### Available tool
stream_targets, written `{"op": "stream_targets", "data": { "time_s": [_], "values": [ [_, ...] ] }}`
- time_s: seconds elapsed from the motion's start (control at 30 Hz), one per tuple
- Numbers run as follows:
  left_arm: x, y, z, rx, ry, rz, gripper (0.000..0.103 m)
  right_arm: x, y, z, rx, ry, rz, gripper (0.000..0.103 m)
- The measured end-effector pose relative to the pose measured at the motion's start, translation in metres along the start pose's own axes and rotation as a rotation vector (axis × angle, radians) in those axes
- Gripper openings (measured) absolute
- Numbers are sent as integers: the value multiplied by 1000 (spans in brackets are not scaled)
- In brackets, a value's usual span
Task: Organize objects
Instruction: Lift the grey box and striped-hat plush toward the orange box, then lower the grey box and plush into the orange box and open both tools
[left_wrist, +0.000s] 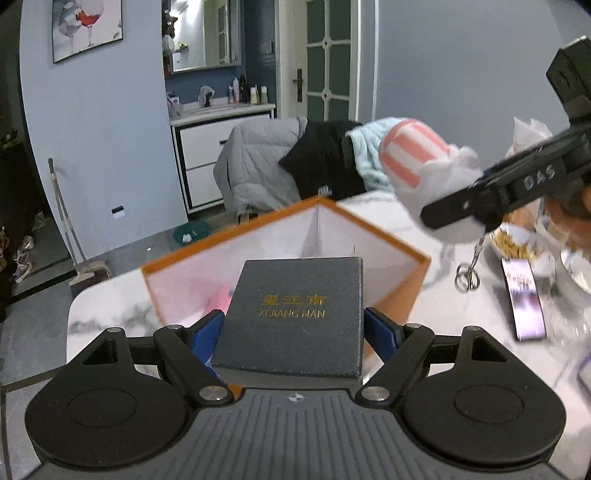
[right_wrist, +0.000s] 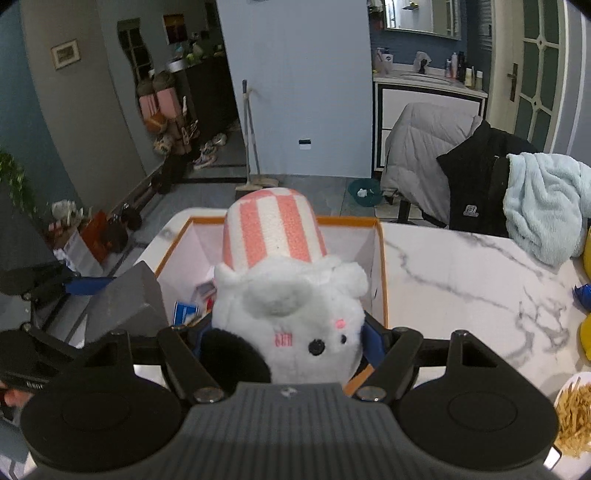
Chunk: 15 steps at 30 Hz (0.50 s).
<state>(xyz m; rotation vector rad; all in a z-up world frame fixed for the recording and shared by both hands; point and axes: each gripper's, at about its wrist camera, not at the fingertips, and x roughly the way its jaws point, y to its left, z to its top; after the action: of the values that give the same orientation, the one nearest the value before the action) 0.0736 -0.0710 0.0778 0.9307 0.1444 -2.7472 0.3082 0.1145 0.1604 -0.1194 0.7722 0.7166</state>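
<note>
left fingertips: hidden behind the grey case (left_wrist: 293, 317); only the blue pads (left_wrist: 205, 338) show at its sides
right fingertips: buried under the plush toy (right_wrist: 288, 295); contact points not visible
orange box (left_wrist: 400, 243): rim motion-blurred in the left wrist view; near wall covered by the case
box contents: pink shape blurred in the left view; small cartons (right_wrist: 195, 301) in the right view partly hidden by the plush, print unreadable
phone (left_wrist: 522, 299): screen smeared, content unreadable
keyring (left_wrist: 467, 278): blurred, chain top hidden behind the right gripper (left_wrist: 491, 195)
snack plate (right_wrist: 574, 417): cut off by the right edge of the picture
yellow object (right_wrist: 585, 332): cut off at the table's right edge, identity unclear
</note>
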Motion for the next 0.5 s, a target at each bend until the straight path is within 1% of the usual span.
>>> {"op": "stream_targets", "data": {
  "time_s": [0.07,0.13,0.27,0.37,0.5],
  "values": [
    [7,1,9,-9,-15,5,95,5,-4,9,17,-5,-1,76],
    [12,1,15,-16,-29,27,95,11,-7,18,40,-20,4,76],
    [28,5,25,-33,-40,53,95,22,-15,33,100,-70,28,76],
    [48,8,27,-24,4,69,95,40,-16,37,105,-54,16,76],
    [82,4,23,25,90,113,95,76,-14,29,73,15,-32,76]
  ]
}}
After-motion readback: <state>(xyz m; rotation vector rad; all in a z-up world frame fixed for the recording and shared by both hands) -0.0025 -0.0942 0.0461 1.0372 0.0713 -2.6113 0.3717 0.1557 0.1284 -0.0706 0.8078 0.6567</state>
